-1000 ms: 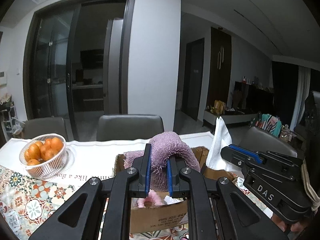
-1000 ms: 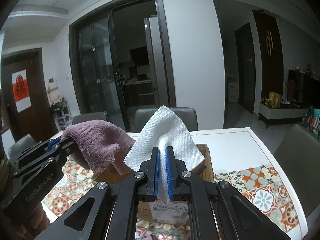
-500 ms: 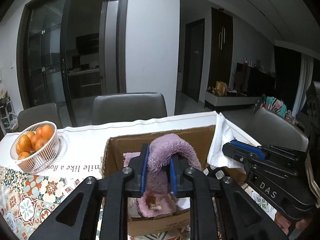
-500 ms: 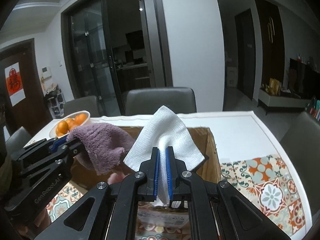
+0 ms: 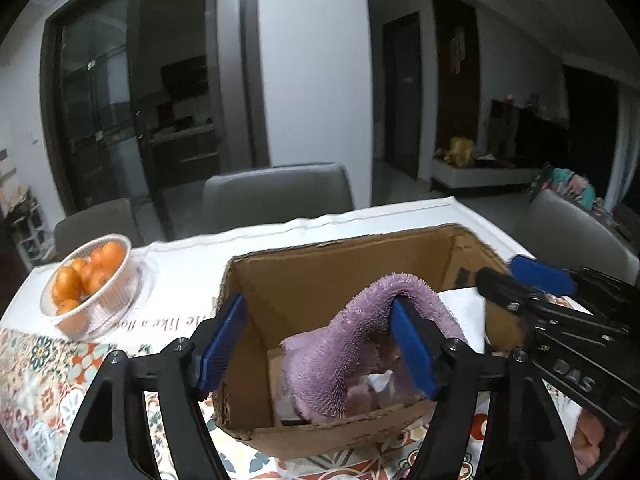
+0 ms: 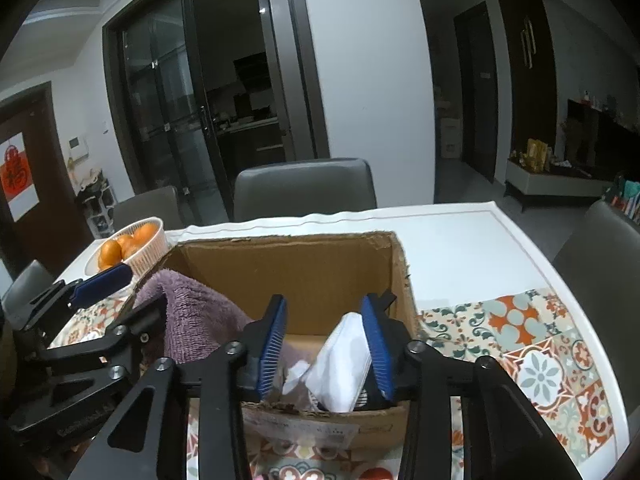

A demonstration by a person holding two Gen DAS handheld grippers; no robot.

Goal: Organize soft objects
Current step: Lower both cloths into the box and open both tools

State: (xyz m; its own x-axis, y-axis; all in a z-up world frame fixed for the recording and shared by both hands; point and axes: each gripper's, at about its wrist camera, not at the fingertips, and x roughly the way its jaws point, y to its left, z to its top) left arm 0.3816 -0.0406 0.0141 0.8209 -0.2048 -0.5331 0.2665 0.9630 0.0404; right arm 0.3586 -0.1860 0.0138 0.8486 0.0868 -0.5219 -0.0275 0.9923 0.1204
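An open cardboard box (image 5: 340, 246) stands on the table just ahead of both grippers. My left gripper (image 5: 316, 344) hovers over its near left part with jaws opening wide. A fuzzy purple towel (image 5: 352, 344) hangs over the right finger only and sags into the box; the pads are not pressing on it. My right gripper (image 6: 325, 346) is over the box's (image 6: 288, 240) near right part, jaws also opening. A folded white cloth (image 6: 344, 364) leans against its right pad and rests in the box. The purple towel (image 6: 192, 312) shows at left.
A white basket of oranges (image 5: 88, 280) sits on the table at the far left, also seen as the basket (image 6: 132, 244) in the right wrist view. Grey chairs (image 6: 304, 188) line the far edge. A patterned tablecloth (image 6: 540, 344) covers the near table.
Both grippers came down over the box and their jaws spread apart. The purple towel and the white cloth, gripped before, now slump into the box.
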